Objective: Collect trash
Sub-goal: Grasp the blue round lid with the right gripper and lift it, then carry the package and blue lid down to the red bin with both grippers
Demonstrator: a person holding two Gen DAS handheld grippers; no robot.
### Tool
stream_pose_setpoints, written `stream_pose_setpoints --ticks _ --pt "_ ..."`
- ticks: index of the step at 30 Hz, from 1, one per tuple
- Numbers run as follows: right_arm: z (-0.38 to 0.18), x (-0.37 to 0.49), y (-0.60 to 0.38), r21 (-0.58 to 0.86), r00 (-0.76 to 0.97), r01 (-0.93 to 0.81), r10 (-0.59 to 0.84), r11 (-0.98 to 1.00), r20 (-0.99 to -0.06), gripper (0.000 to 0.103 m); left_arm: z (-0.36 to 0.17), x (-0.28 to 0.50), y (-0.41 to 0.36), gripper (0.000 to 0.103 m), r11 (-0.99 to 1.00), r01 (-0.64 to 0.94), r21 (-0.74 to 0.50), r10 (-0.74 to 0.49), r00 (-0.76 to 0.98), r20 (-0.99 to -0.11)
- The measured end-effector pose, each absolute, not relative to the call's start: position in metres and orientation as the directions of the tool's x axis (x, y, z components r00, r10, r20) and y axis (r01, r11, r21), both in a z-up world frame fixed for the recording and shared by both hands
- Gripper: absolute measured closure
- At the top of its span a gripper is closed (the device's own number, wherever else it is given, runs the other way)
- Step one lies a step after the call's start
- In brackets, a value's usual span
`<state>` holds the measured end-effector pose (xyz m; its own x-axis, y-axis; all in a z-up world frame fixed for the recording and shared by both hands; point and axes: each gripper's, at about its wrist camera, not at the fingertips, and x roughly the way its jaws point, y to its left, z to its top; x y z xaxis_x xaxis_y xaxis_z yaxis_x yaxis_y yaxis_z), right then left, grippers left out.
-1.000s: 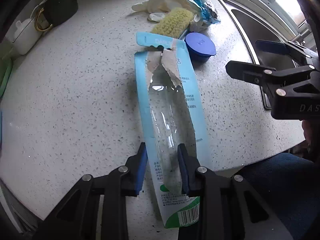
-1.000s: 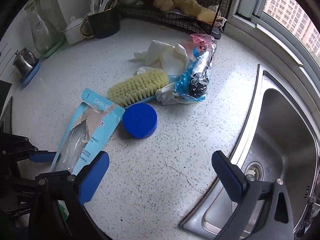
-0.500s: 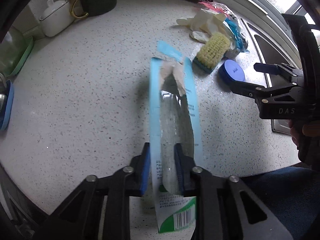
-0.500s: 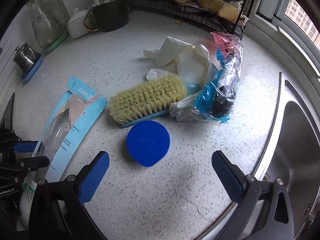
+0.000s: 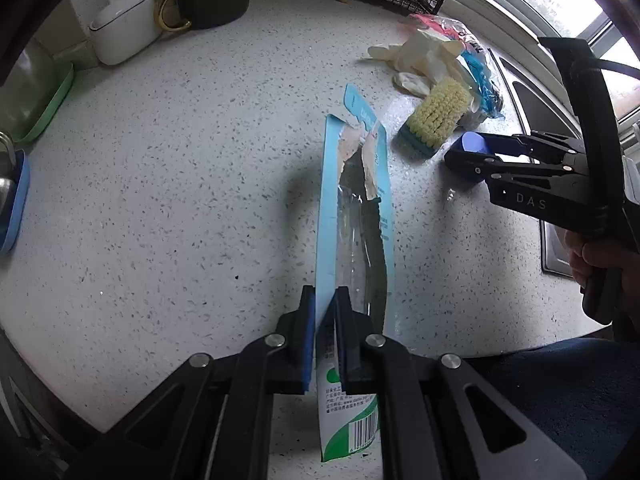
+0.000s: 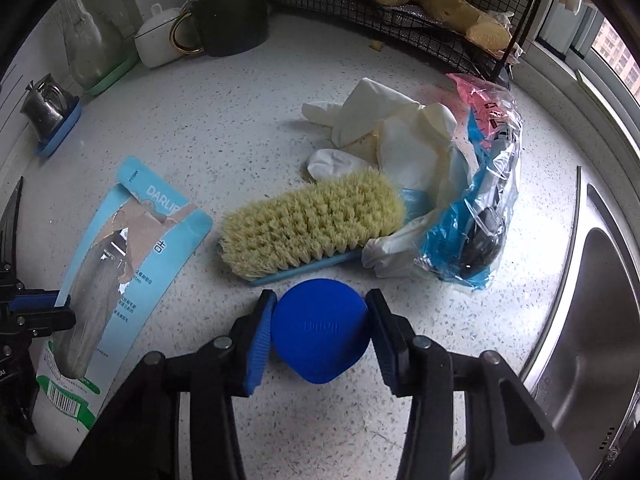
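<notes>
A torn light-blue toothbrush pack hangs over the speckled counter, turned almost edge-on. My left gripper is shut on its lower part, just above the barcode end. The same pack shows at the left of the right wrist view. A round blue lid lies on the counter in front of the brush. My right gripper is closing on it, and both pads touch its sides. The left wrist view also catches the right gripper over the blue lid, with a hand on its handle.
A yellow-bristled scrub brush, white gloves and a crumpled plastic bag lie behind the lid. The steel sink is at the right. A dark mug, white pot and wire rack line the back.
The left jaws closed on the pack and raised it, turning it edge-on. The right gripper came down and forward to the blue lid, and its jaws closed in from wide open.
</notes>
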<state>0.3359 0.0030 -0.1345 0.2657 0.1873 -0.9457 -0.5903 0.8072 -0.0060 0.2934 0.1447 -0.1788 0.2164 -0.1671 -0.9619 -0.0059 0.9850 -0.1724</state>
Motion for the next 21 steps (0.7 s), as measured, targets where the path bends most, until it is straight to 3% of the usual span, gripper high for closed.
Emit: stream_pose_setpoints --ticks 21 --pt "-0.092 0.270 -0.080 0.050 0.314 -0.580 0.280 0.813 -0.907 0.060 -0.121 0.255 0.093 0.097 0.992 0.064 -0.108 -0.123 0.319 -0.940"
